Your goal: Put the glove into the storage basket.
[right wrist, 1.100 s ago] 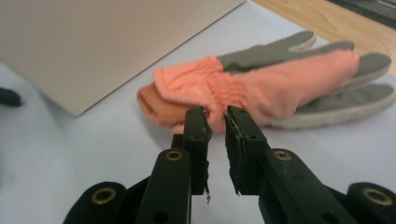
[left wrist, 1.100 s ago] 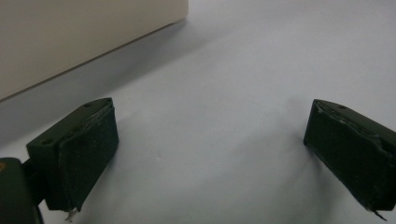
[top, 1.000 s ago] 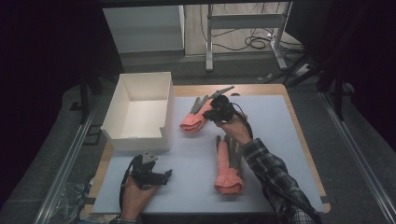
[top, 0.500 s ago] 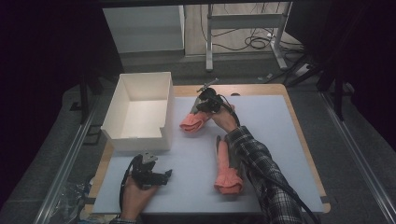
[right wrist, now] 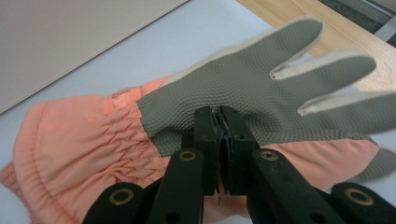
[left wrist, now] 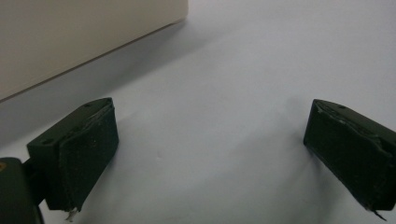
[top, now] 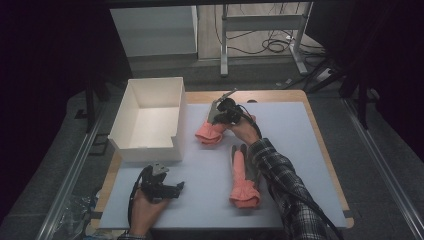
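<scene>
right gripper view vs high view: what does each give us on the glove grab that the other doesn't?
Right gripper view: the right gripper has its jaws pinched shut on the grey textured palm of the far glove, near its gathered orange cuff.

High view: a second glove lying nearer the person, the white box, and the left gripper low over the table.

Both: the far glove, the right gripper on it, and the box beside it.

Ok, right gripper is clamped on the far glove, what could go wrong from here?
1. The right gripper pinches only a thin fold of the far glove's grey palm, so it could slip out on lifting.
2. The glove's orange cuff hangs low near the white box; it may snag on the wall.
3. The left gripper stands open and apart, giving no support.
</scene>
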